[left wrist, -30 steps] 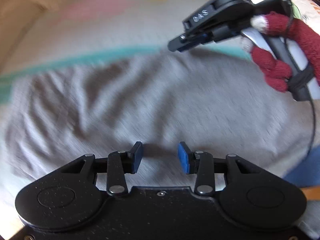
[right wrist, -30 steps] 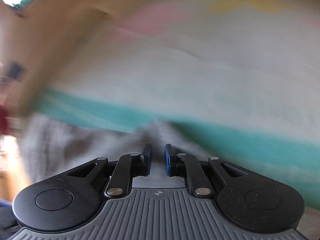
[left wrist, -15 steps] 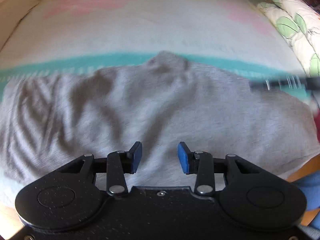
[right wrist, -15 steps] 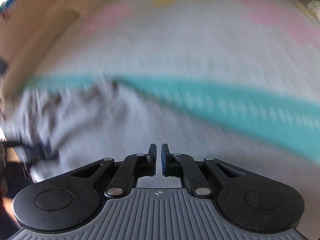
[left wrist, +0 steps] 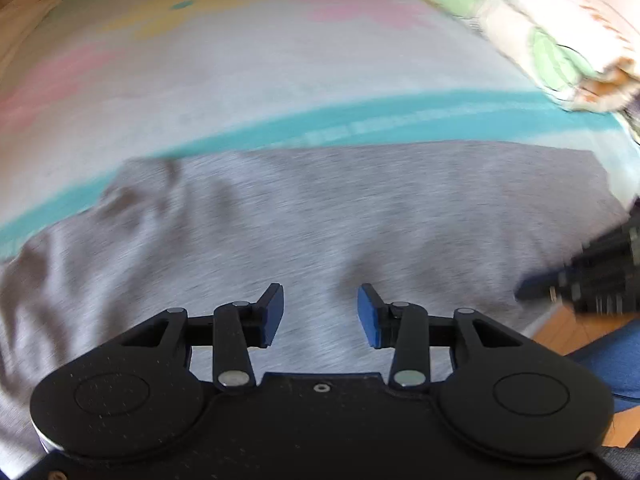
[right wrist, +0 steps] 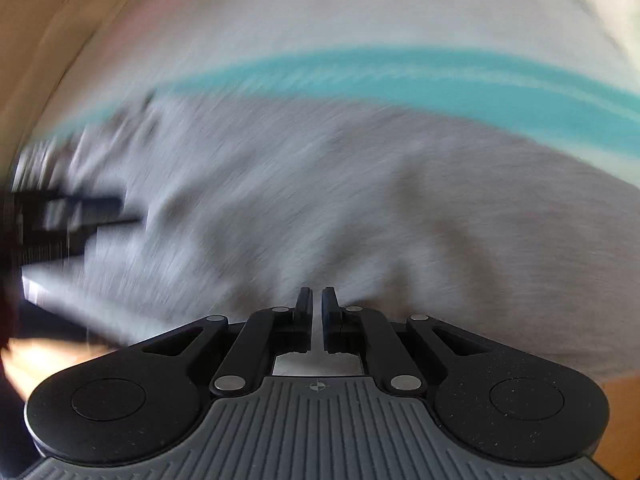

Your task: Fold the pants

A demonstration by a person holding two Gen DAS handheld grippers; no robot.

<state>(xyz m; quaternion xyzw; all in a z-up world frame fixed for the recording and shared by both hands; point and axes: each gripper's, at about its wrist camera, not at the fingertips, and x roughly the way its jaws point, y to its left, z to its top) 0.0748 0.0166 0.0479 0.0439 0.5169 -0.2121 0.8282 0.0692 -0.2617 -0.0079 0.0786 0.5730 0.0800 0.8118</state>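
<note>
Grey pants (left wrist: 360, 216) on teal-striped bedspread (left wrist: 280, 80)

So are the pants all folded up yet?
Not yet. The grey pants lie spread across the bedsheet, one end wrinkled, with no tidy folded stack visible. The left gripper hovers open over them, and the right gripper is nearly shut, holding nothing. The folding is left to do.
</note>
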